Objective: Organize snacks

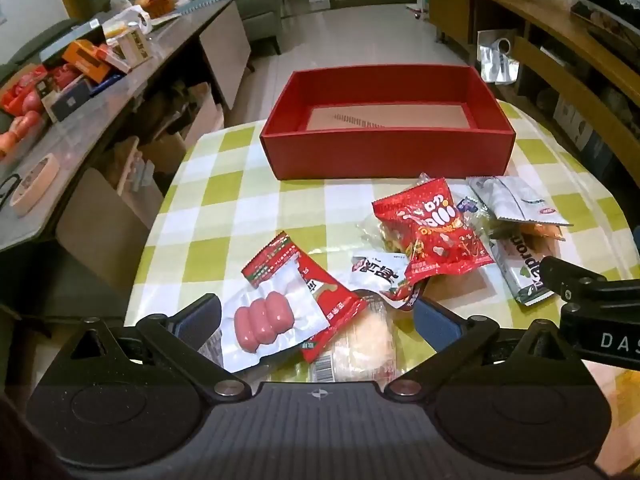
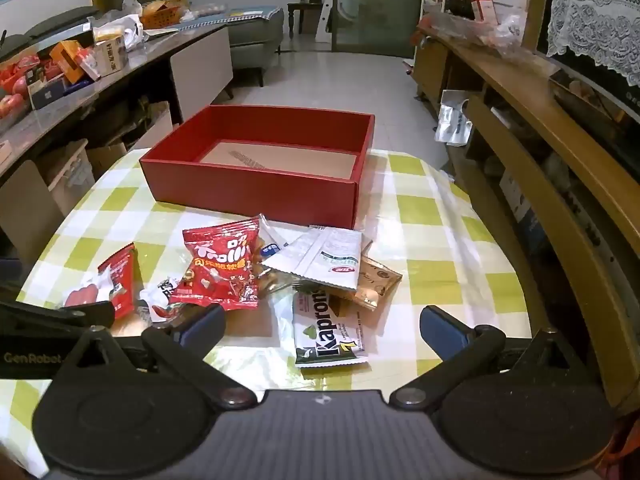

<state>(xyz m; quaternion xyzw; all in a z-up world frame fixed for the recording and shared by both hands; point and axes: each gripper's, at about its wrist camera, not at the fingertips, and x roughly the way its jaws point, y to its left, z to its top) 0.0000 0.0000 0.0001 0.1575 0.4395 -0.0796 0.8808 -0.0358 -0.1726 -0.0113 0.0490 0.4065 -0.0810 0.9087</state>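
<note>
Checked tablecloth (image 2: 420,208) covers a round table; a red box (image 1: 384,156), holding no snacks, sits at its far side. Snack packets lie loose on the near side: sausage pack (image 1: 272,316), red bag (image 2: 220,272), white sachet (image 2: 324,264), Kapron bar (image 2: 328,332). Left gripper (image 1: 316,320) is wide open around the sausage pack, gripping nothing. Right gripper (image 2: 322,326) is wide open around the Kapron bar, gripping nothing.

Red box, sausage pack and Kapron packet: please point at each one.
Red box (image 1: 384,154), left wrist view, front wall.
Sausage pack (image 1: 262,322), left wrist view, the pink sausages.
Kapron packet (image 2: 328,344), right wrist view, printed name.
</note>
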